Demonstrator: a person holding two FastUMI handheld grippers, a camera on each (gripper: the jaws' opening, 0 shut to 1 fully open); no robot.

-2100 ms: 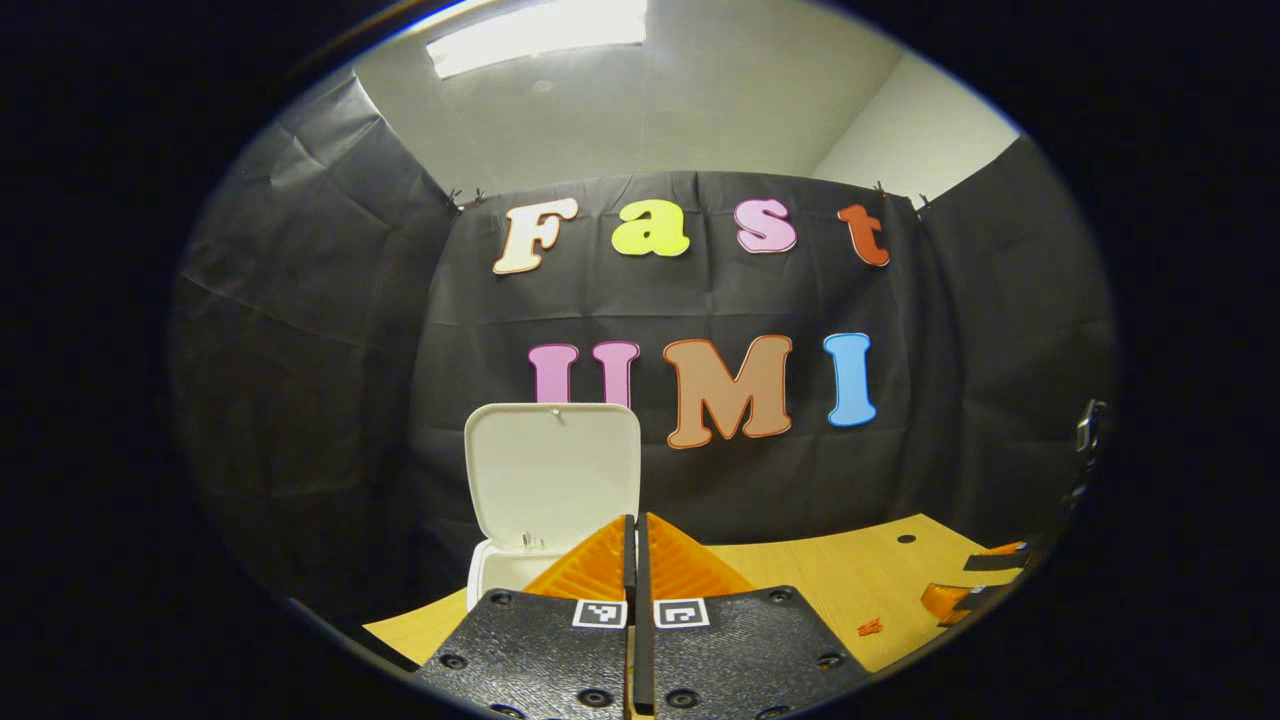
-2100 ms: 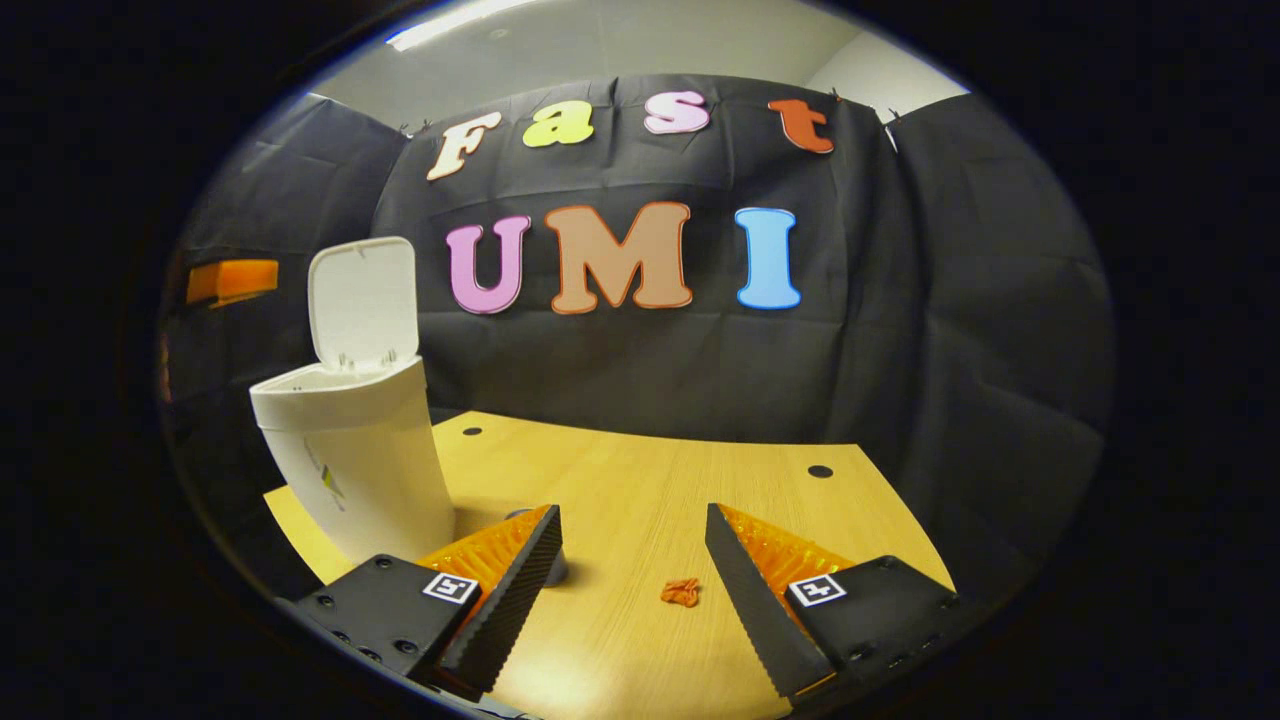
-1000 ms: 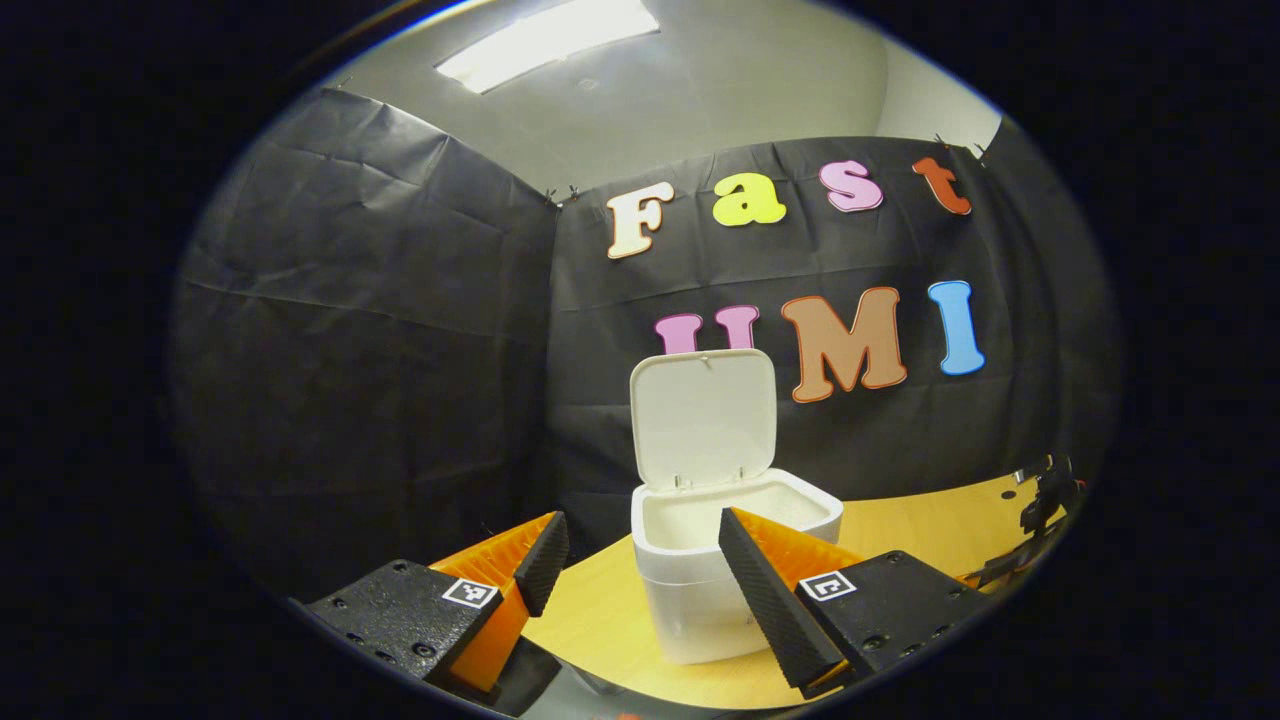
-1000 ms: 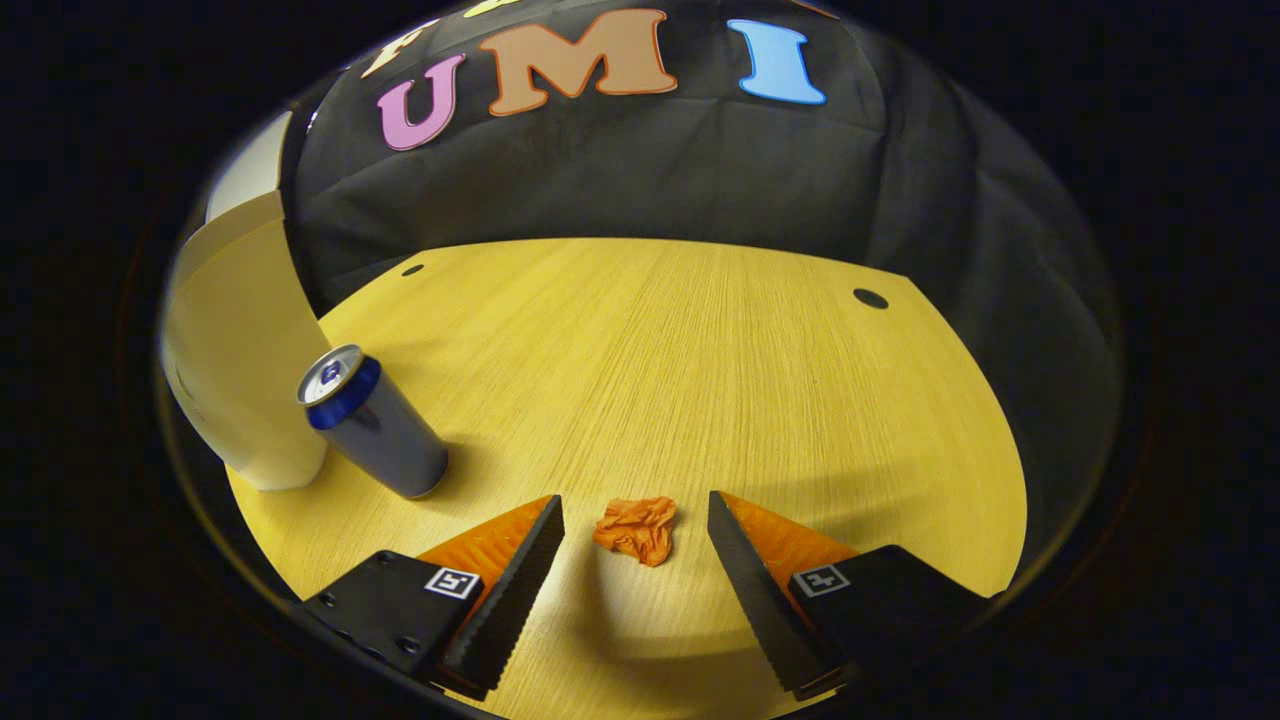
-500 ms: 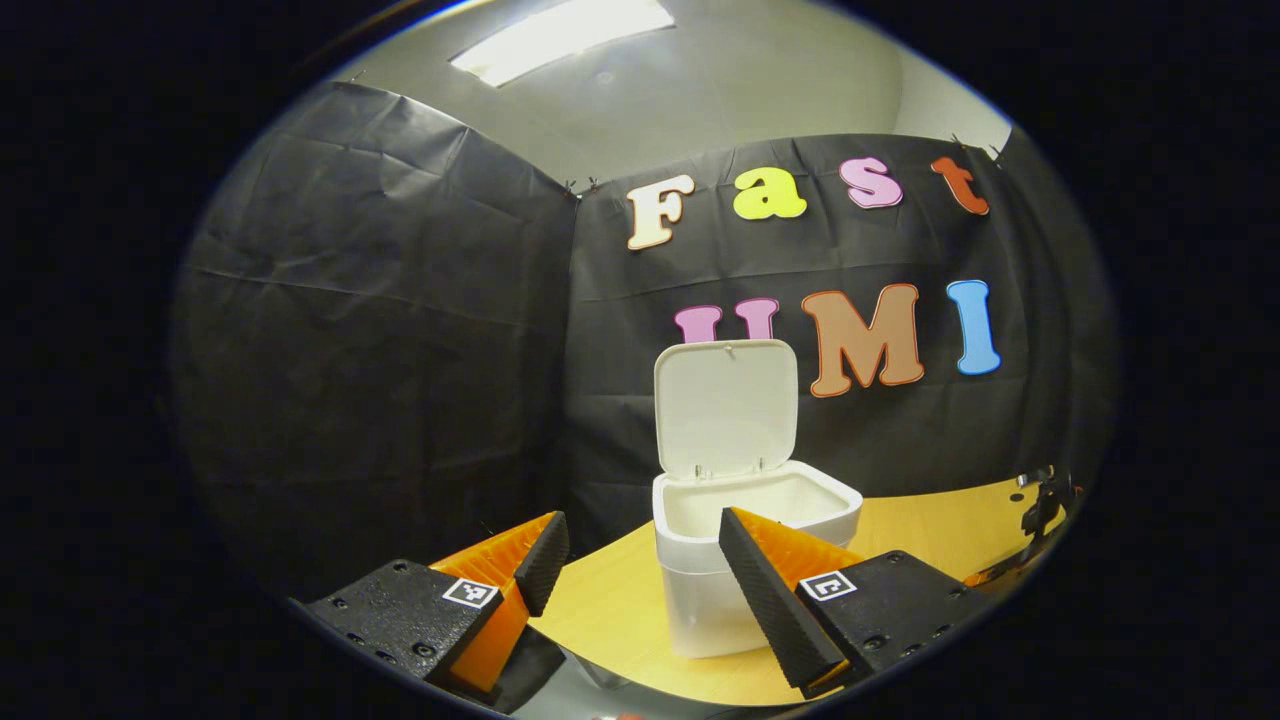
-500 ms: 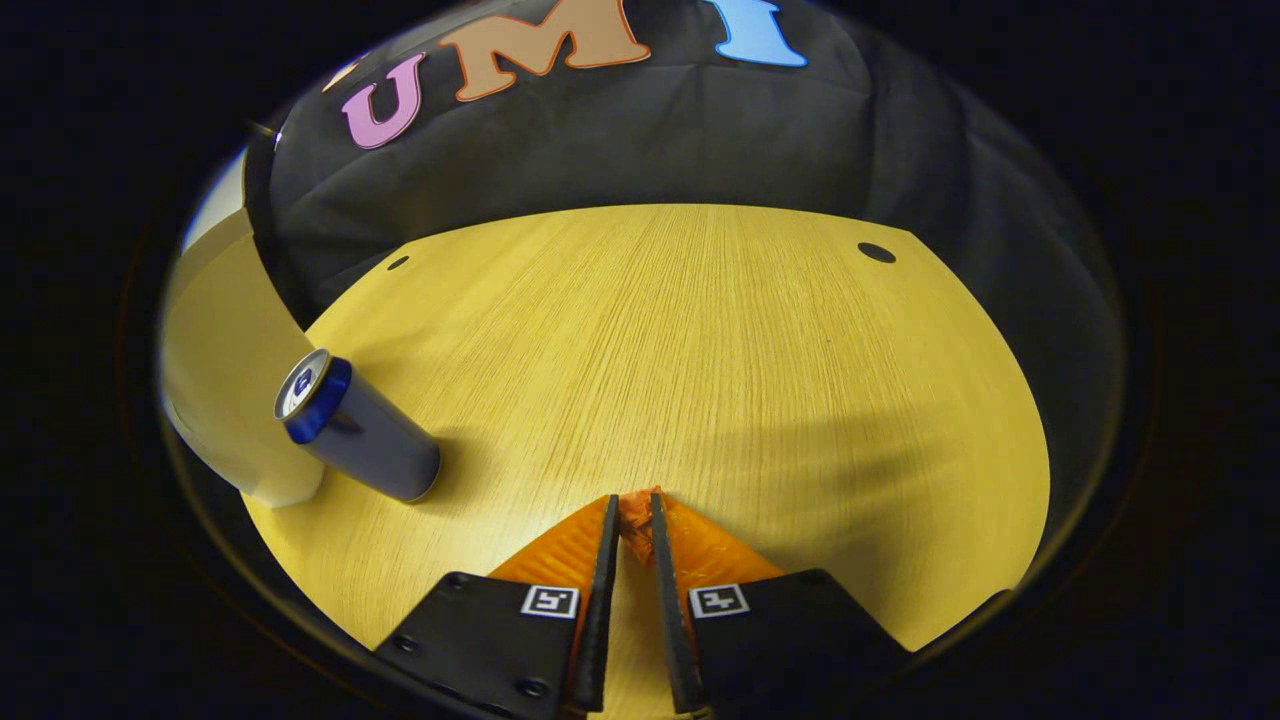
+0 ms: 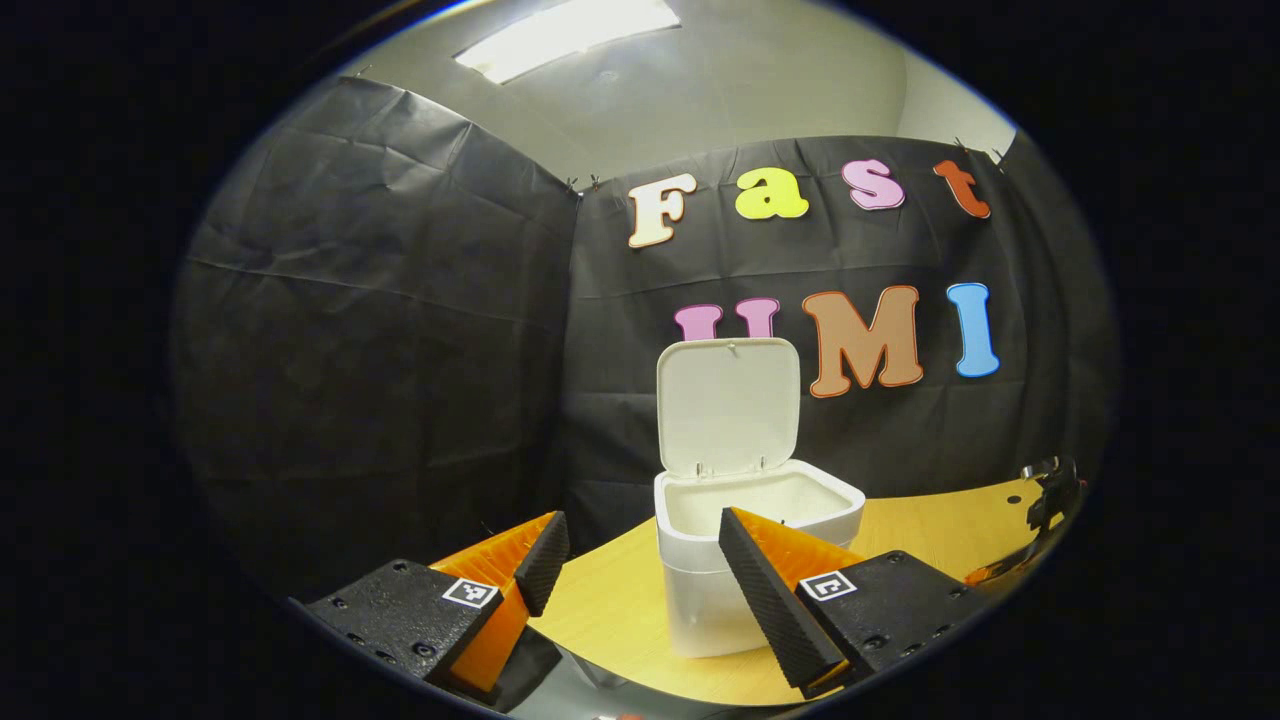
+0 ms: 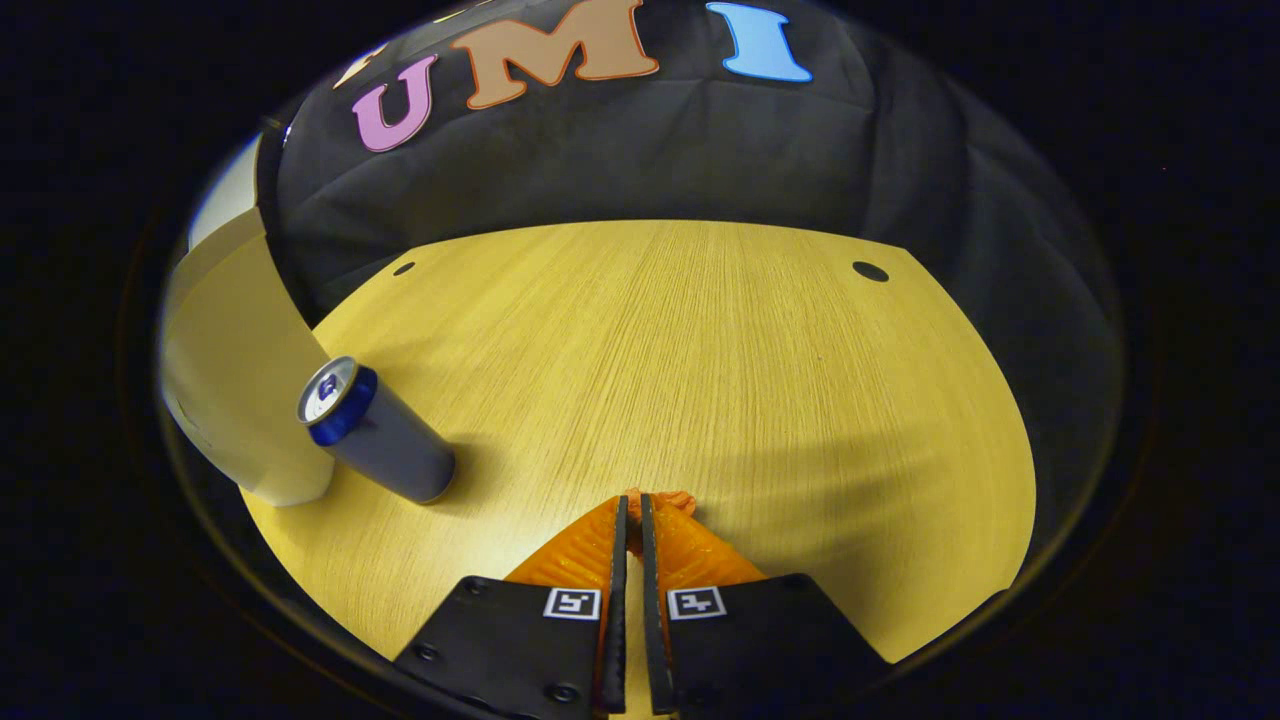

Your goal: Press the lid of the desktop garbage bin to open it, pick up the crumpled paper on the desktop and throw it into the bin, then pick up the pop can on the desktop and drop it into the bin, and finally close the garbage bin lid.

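The paper step is in hand. Going left to right: the left gripper (image 7: 635, 550) hangs with its fingers spread wide and nothing between them, short of the white desktop garbage bin (image 7: 745, 560), whose lid (image 7: 728, 405) stands upright on its hinge, the mouth clear. In the right gripper view the bin's wall sits at the far left with the pop can (image 8: 375, 432) upright just beside it on the wooden desktop (image 8: 700, 350). The right gripper (image 8: 630, 510) has its fingers pinched nearly together on the crumpled paper (image 8: 665, 500), an orange scrap peeking past the tips (small, soft, easily lost). I judge the next move calls for a lift and a carry leftward over the open mouth, grip kept firm.
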